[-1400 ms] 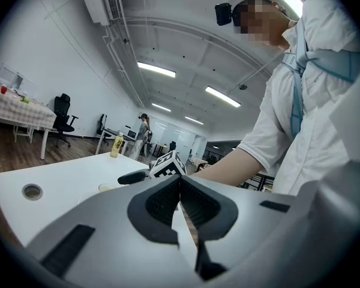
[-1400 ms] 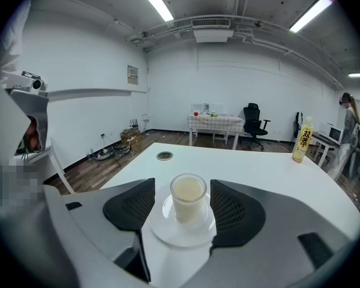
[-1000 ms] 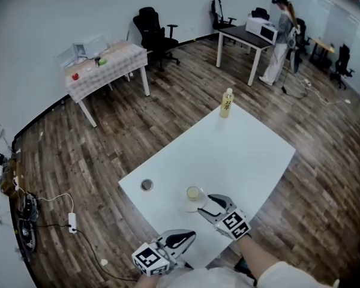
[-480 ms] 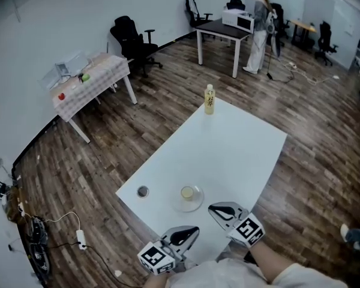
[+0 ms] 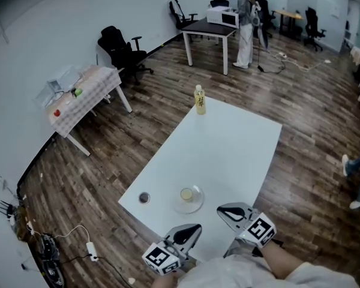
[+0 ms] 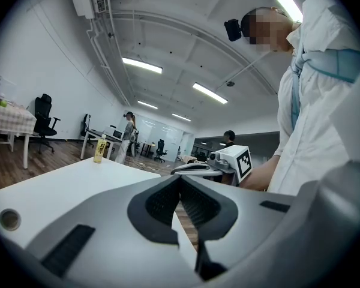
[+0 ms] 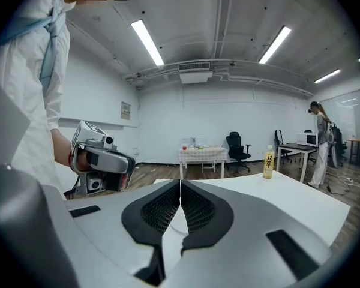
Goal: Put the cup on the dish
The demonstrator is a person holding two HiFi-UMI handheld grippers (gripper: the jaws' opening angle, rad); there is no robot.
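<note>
A small pale cup (image 5: 186, 194) stands upright on a clear round dish (image 5: 195, 206) near the front of the white table (image 5: 228, 149). Neither gripper touches it. My right gripper (image 5: 222, 209) hovers at the table's near edge, just right of the dish, its jaws shut with nothing between them (image 7: 180, 182). The left gripper (image 5: 194, 228) hangs below the dish at the table's edge, also shut and empty (image 6: 180, 178). Each gripper view shows the other gripper: the right gripper (image 6: 219, 164) and the left gripper (image 7: 99, 161). The cup and dish are hidden in both gripper views.
A small dark round object (image 5: 144, 197) lies left of the dish. A yellow bottle (image 5: 199, 99) stands at the table's far end. Beyond are a checked table (image 5: 78, 92), office chairs (image 5: 120, 50), and a person (image 5: 245, 17) at a far desk. Someone's legs (image 5: 357, 173) show at right.
The right gripper drew back from the dish toward the table's near edge and its jaws closed empty. The cup stayed on the dish. The head view swung slightly.
</note>
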